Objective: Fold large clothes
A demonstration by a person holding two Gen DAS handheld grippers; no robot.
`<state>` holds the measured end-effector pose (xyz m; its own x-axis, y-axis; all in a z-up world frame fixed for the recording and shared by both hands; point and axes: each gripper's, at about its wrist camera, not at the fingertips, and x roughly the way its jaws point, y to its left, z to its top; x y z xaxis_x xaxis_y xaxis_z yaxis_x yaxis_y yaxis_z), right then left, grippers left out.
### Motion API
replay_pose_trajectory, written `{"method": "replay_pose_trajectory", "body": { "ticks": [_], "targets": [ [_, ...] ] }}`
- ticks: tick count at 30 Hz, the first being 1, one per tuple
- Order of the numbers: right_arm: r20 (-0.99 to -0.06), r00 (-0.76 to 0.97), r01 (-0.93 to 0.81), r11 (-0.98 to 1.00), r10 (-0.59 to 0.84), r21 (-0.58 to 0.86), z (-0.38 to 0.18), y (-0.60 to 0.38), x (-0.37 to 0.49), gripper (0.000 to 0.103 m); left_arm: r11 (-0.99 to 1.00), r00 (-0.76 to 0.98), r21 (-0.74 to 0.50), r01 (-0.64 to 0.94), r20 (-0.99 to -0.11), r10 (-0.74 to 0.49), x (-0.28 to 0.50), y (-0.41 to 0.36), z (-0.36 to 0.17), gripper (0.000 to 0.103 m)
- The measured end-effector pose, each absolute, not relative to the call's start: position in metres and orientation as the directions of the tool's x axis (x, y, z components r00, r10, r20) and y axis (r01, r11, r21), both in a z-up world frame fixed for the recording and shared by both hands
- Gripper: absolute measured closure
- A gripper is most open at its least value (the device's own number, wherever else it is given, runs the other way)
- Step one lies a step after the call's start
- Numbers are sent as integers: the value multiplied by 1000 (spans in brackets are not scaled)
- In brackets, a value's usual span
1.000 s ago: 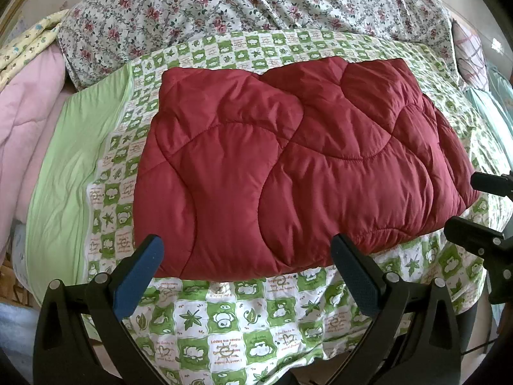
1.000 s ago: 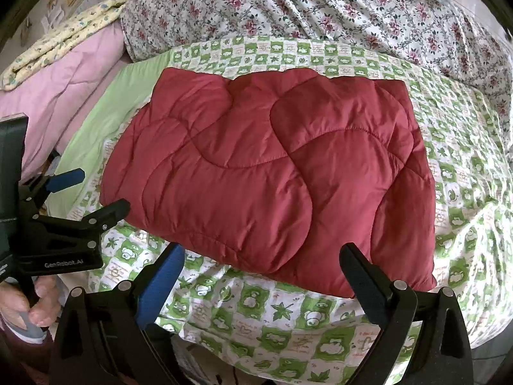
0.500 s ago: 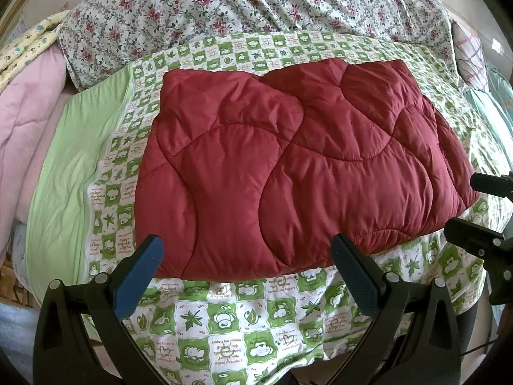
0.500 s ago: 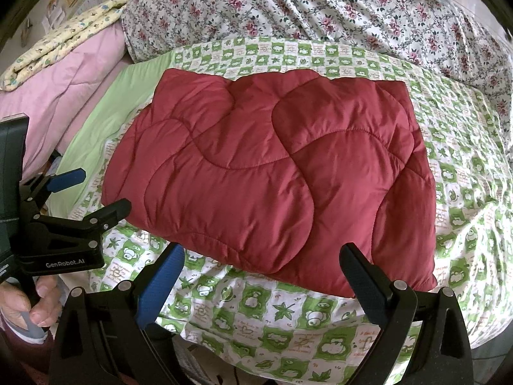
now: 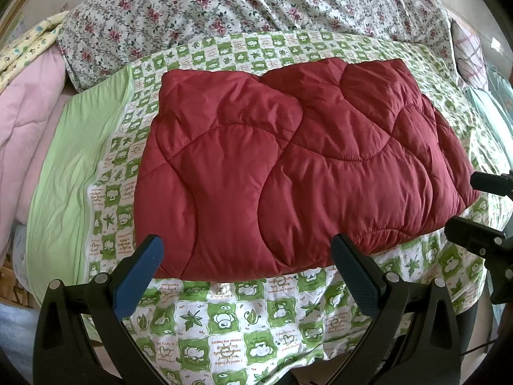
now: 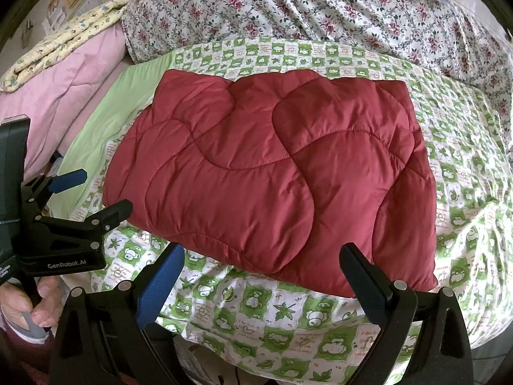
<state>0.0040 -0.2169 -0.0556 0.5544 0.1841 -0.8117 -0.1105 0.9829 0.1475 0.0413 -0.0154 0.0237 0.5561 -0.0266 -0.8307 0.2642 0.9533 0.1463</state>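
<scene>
A dark red quilted padded garment (image 5: pixel 288 166) lies folded into a thick rectangle on the green-and-white checked sheet (image 5: pixel 231 317); it also shows in the right wrist view (image 6: pixel 272 179). My left gripper (image 5: pixel 247 263) is open and empty, hovering just short of the garment's near edge. My right gripper (image 6: pixel 263 272) is open and empty, also just short of the near edge, toward the garment's right part. Each gripper shows in the other's view: the right one (image 5: pixel 481 211) at the right edge, the left one (image 6: pixel 96 192) at the left.
A floral duvet (image 5: pixel 256 9) lies piled behind the sheet. A pink quilt (image 6: pixel 64 73) and a yellow patterned blanket (image 6: pixel 57 41) lie at the left. A plain light-green strip (image 5: pixel 70 166) borders the sheet's left side. The bed's front edge is just below the grippers.
</scene>
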Motion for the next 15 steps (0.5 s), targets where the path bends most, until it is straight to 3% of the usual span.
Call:
{"method": "replay_pose_trajectory", "body": {
  "ticks": [15],
  "targets": [
    [-811, 555, -111, 983, 185, 149, -56, -217, 4, 5, 954, 557, 147, 261, -830, -25, 41, -16, 23, 0]
  ]
}}
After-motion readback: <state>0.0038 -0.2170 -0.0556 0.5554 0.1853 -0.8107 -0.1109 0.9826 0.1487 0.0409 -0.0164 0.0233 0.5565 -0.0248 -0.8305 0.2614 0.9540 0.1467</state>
